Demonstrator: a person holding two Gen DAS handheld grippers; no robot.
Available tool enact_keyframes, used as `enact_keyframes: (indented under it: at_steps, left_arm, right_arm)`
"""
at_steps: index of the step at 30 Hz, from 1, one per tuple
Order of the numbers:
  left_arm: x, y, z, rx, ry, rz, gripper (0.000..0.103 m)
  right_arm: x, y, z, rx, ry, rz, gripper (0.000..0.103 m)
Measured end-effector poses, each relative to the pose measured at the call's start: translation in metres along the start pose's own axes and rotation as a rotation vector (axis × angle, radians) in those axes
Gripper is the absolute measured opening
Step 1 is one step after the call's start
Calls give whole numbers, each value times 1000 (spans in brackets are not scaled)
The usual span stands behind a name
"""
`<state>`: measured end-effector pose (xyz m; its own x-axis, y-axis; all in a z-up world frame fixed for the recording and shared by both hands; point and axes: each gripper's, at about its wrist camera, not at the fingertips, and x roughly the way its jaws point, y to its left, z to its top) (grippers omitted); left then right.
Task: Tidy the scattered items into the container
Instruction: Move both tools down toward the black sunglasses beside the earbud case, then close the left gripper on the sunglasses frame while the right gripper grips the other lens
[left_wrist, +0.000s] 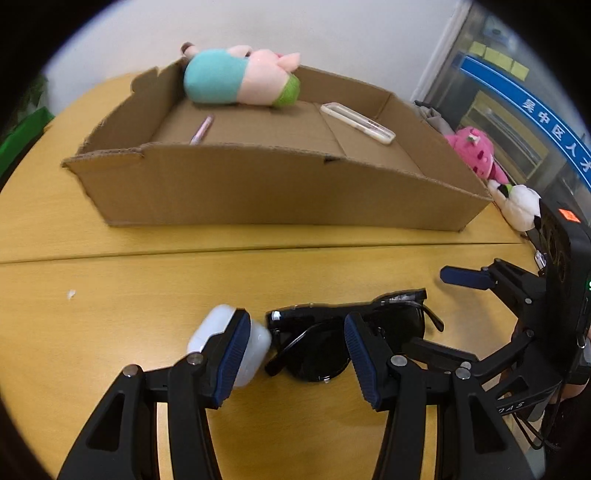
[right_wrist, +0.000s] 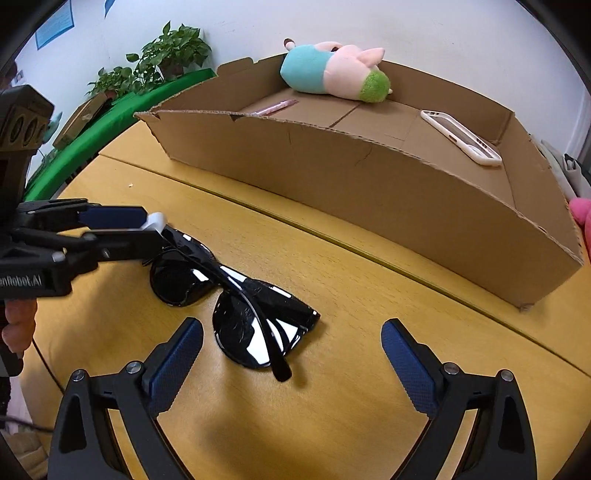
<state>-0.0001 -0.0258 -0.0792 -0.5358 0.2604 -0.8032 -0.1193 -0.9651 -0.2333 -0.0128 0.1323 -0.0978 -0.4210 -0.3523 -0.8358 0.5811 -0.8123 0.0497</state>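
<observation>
Left gripper jaws part-open, nothing clamped: white earbuds case sits against the outside of its left finger, black sunglasses lie folded on the table under and past its right finger. Right gripper jaws wide, empty, angled down at the yellow wood table; sunglasses just ahead, nearer its left finger. From the right wrist view the left gripper comes in from the left, at the far end of the glasses. Cardboard box beyond both grippers, holding a pig plush, pink pen, white phone case. More plush toys off the box's right end.
</observation>
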Motion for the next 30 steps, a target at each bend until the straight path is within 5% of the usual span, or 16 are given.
enact_keyframes:
  at_steps: [8, 13, 16, 23, 30]
  left_arm:
    - [16, -5, 4, 30, 68, -47, 52]
    - [21, -10, 3, 49, 92, -81, 52]
    - [24, -12, 2, 46, 110, -97, 49]
    - [29, -17, -3, 31, 131, -116, 28]
    - [30, -22, -3, 18, 130, -149, 26]
  right_arm:
    - [9, -10, 0, 34, 7, 43, 86]
    - [3, -16, 0, 52, -12, 74, 52]
    - [0, -20, -3, 72, -16, 74, 44]
    - [-14, -32, -25, 139, -38, 97, 40]
    - [-26, -45, -46, 244, -84, 124, 35]
